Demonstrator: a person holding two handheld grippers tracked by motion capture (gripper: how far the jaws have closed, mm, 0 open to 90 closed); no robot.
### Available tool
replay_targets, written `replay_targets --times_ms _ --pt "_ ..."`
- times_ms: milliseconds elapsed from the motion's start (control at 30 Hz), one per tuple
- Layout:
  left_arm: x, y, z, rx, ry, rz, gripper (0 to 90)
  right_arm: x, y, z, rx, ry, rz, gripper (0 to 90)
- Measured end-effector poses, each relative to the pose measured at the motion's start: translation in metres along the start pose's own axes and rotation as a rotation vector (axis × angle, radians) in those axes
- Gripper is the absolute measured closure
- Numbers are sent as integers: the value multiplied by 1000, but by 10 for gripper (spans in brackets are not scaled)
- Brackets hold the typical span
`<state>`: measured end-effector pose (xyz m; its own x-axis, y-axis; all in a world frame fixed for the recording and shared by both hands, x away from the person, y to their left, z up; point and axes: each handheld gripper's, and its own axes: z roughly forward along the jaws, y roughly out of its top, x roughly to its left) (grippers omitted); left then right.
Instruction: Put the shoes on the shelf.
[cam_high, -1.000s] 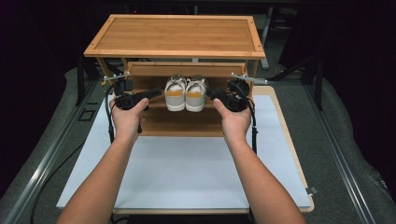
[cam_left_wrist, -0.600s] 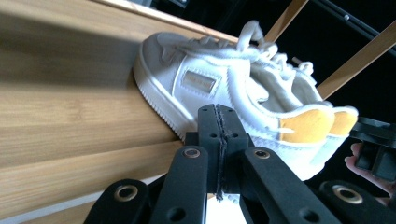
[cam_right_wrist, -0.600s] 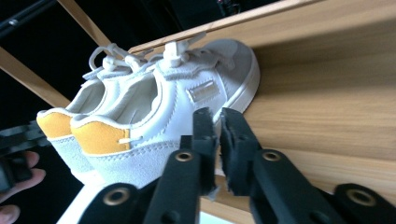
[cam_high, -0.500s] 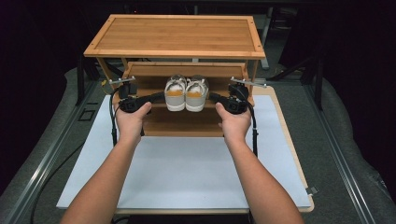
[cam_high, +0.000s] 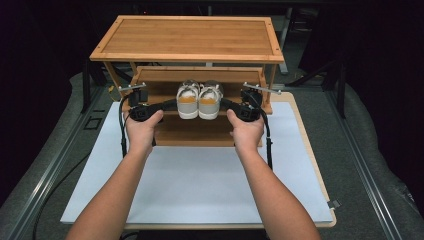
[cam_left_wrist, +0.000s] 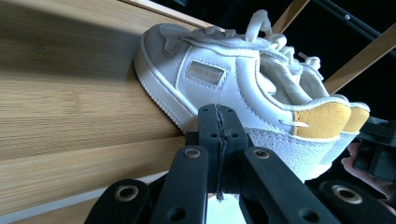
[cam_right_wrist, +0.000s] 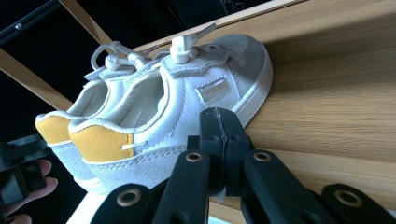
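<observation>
- A pair of white shoes (cam_high: 198, 99) with yellow heel patches sits side by side on the middle shelf (cam_high: 200, 80) of a wooden rack (cam_high: 185, 37), heels toward the person and hanging a little over the shelf's front edge.
- The left gripper (cam_high: 167, 104) reaches in from the left of the shoes, its tip at the outer side of the left shoe (cam_left_wrist: 224, 84); in the left gripper view its jaws are pressed together with nothing between them, the tip close against the shoe's grey sole band just ahead of the heel.
- The right gripper (cam_high: 227, 104) mirrors it from the right of the shoes; in the right gripper view its jaws are likewise closed flat on each other and empty, the tip close against the lower side of the right shoe (cam_right_wrist: 187, 112).
- Whether either tip truly touches the shoe cannot be told.
- The person's left hand (cam_high: 141, 127) and right hand (cam_high: 246, 129) hold the grippers level in front of the shoes, forearms reaching over the white mat (cam_high: 200, 185) that lies before the rack.
- The rack's top shelf (cam_high: 185, 35) stands above and behind the shoes; a lower shelf (cam_high: 192, 132) shows beneath them.
- A cable (cam_high: 269, 145) hangs from the right gripper beside the wrist.
</observation>
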<state>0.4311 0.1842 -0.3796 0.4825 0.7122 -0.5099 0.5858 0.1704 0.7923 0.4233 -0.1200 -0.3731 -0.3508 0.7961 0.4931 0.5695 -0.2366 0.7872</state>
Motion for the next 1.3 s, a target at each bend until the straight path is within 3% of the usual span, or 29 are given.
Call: replay_targets --times_ms 500,700,967,1300 --pt "5 2 5 -21 -3 -39 900 -1 1 5 -17 0 10 900" --pt "4 5 8 -18 15 -23 900 -3 4 8 -18 3 20 900" --pt "5 9 12 -18 33 -20 900 -2 9 14 -18 -18 -6 900" --pt "9 12 20 -29 27 -36 900 -8 15 22 -28 -27 14 900"
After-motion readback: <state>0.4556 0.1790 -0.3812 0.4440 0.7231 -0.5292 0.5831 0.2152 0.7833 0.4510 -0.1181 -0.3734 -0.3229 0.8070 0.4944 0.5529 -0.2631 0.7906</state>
